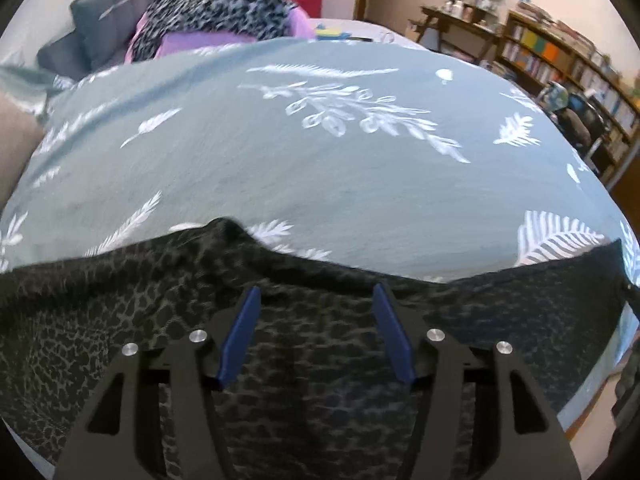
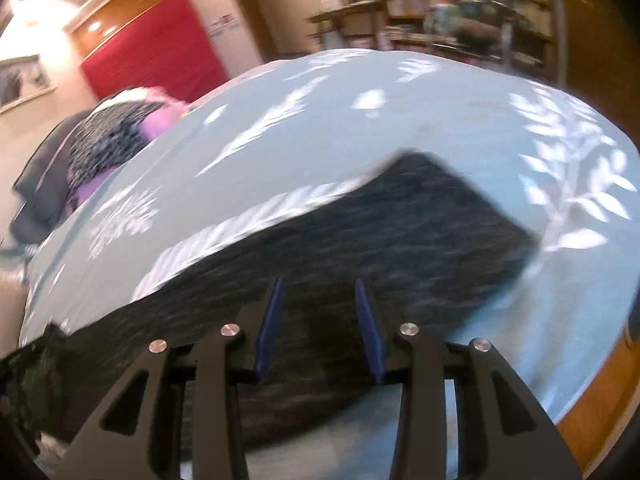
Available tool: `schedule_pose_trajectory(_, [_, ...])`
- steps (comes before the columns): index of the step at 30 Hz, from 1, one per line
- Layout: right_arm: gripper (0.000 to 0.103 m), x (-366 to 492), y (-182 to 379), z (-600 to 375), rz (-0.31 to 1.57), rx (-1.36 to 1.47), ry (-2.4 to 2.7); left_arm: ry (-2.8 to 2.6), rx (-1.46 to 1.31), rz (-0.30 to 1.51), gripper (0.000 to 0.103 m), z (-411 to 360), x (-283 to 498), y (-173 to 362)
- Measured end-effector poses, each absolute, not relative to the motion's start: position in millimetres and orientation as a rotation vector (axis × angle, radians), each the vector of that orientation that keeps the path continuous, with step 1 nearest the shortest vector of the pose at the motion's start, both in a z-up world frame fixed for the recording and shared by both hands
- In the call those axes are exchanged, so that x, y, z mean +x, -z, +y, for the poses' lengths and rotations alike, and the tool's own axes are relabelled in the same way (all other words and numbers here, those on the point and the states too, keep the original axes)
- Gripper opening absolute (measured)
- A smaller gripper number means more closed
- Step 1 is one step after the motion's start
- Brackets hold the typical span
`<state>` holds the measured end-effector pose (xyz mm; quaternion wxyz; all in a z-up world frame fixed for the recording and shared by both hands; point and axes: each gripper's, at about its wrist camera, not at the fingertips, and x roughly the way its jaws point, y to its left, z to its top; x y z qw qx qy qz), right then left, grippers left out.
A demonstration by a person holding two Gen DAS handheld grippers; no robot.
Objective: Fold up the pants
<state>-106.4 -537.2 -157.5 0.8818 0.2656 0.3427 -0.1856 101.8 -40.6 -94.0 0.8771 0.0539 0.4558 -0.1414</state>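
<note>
Left wrist view: dark leopard-print fabric pants [image 1: 168,332] spread along near edge of grey-green leaf-printed bedspread [image 1: 340,168]. Left gripper [image 1: 316,300] released, blue fingers [image 1: 240,336] apart above cloth, nothing pinched. Heap of clothes [image 1: 208,12] well apart at far side.

Right wrist view, blurred: right gripper [image 2: 319,292] parted over same pants [image 2: 420,232], empty. Likely risk: cloth sliding off near edge. Ample bare bedspread [image 2: 360,128] beyond.
</note>
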Motion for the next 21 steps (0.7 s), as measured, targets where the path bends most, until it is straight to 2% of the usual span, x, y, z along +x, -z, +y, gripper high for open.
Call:
schedule_pose_trajectory(6, [0.038,-136.7,148.9,-576.0,0.647,0.606,0.442,0.355,0.138,0.937,0.059,-70.0,88.2,86.2])
schedule_pose_trajectory(11, [0.038,-129.1,167.6,-579.1,0.698,0.612,0.407,0.415,0.195,0.949,0.059,-99.2,77.6,92.8])
schedule_pose_trajectory(13, [0.033,-126.2,179.6,-587.3,0.688,0.628,0.427,0.43,0.222,0.961,0.059,-108.4,74.5,97.7])
schedule_pose_trajectory(15, [0.021,-128.4,182.5,-597.8,0.666,0.649,0.433,0.432,0.244,0.979,0.059,-113.5,72.8,105.5])
schedule_pose_trajectory(17, [0.016,-132.2,183.4,-607.4,0.661,0.681,0.446,0.431,0.241,1.004,0.059,-116.3,72.0,112.6])
schedule_pose_trajectory(19, [0.017,-136.2,180.2,-610.0,0.659,0.696,0.44,0.429,0.24,1.012,0.059,-117.0,71.2,115.4])
schedule_pose_trajectory(21, [0.029,-143.6,174.4,-608.7,0.644,0.692,0.441,0.432,0.244,1.009,0.059,-118.5,69.6,115.8])
